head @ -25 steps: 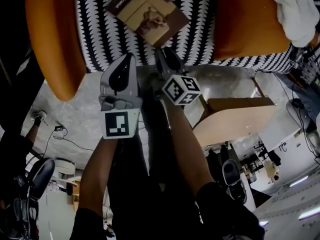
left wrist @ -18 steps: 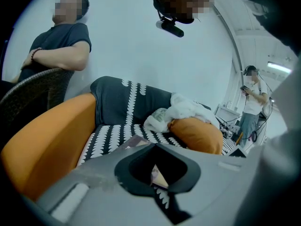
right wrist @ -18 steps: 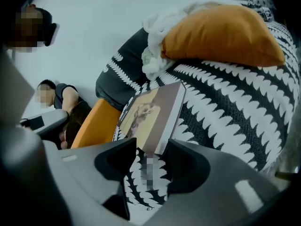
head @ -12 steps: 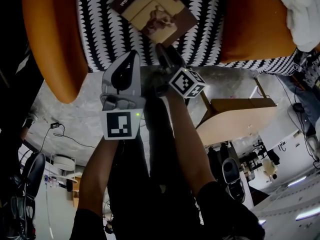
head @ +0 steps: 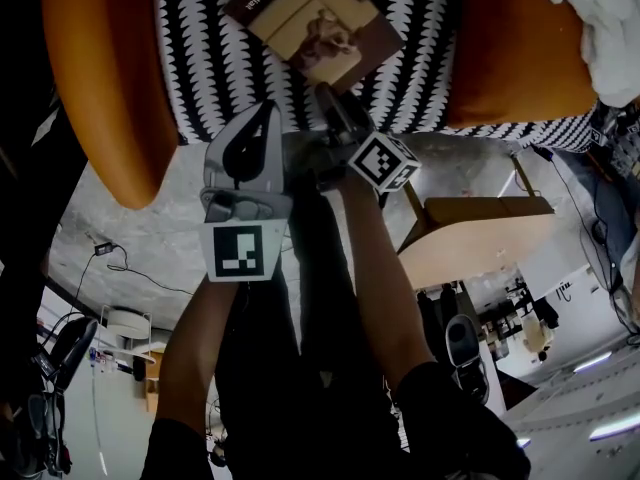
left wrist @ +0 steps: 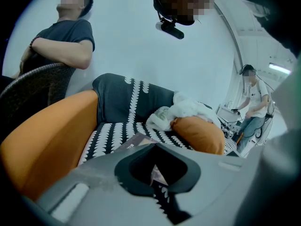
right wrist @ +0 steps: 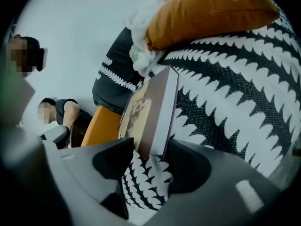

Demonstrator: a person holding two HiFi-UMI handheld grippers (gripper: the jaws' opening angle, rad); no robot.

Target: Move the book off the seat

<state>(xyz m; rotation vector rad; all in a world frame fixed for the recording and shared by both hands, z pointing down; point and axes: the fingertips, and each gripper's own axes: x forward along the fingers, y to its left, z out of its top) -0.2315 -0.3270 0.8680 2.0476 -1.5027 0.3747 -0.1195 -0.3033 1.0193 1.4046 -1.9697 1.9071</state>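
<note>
A brown book (head: pixel 315 28) lies flat on the black-and-white patterned seat (head: pixel 210 58) of an armchair. In the right gripper view the book (right wrist: pixel 150 107) shows its near corner between my jaws. My right gripper (head: pixel 330 93) (right wrist: pixel 150 149) is open; its jaws have just been opening and now stand on either side of that corner. Just short of the seat's front edge my left gripper (head: pixel 268 108) (left wrist: pixel 155 147) hovers shut and holds nothing. In the left gripper view the book (left wrist: pixel 136 142) is partly hidden behind the jaws.
Orange armrests (head: pixel 100 78) (head: pixel 510 58) flank the seat. A white blanket (head: pixel 600 18) and an orange cushion (left wrist: pixel 197 133) lie at the seat's right. A wooden piece of furniture (head: pixel 470 233) stands on the floor at the right. People (left wrist: pixel 66 36) (left wrist: pixel 254 102) are nearby.
My right gripper has rolled and sunk a little towards the book's near corner, and its marker cube has shifted right. The left gripper has stayed put.
</note>
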